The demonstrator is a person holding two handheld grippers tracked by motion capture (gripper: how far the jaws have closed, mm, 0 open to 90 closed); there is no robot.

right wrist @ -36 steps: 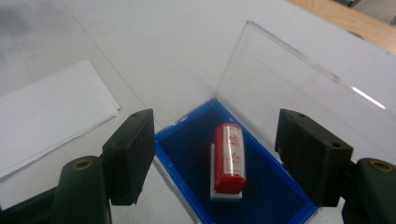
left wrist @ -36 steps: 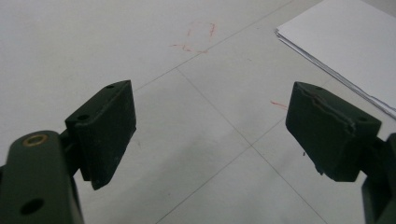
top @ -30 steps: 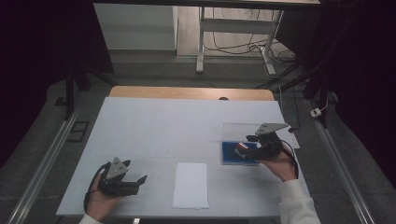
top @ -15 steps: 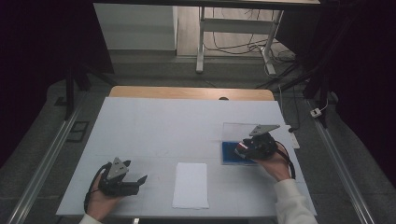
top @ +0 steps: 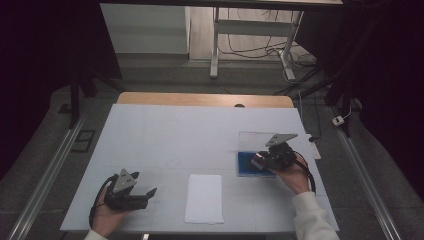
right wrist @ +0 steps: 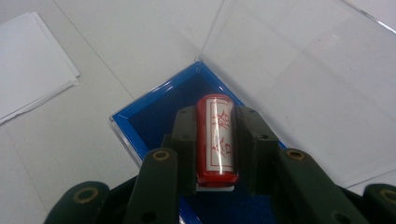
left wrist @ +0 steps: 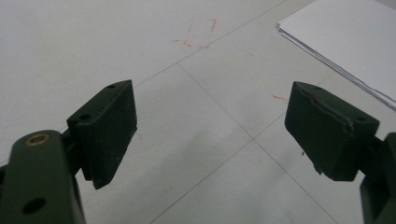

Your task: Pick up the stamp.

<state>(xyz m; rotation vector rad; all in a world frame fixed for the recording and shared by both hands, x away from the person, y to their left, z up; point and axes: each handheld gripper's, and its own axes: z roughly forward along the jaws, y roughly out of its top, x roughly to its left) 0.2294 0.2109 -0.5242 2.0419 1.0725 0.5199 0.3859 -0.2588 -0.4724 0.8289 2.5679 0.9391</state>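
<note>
A red cylindrical stamp [right wrist: 215, 140] with red characters on a white panel was gripped between the jaws of the right claw [right wrist: 215, 144], which was clenched on it from both sides. The stamp was held directly over a blue tray [right wrist: 154, 119], whose clear hinged lid [right wrist: 303, 84] was laid open flat on the tabletop [top: 165, 135] beyond it. In the high view, the right claw [top: 265, 159] was seen at the blue tray [top: 245, 162] on the right side of the tabletop, held by a hand [top: 292, 175]. The left claw [left wrist: 210, 135] was released, its jaws set wide apart above the bare tabletop, and was placed near the front left edge [top: 147, 192]. A white sheet of paper [top: 204, 198] was laid between the two claws, near the front edge.
</note>
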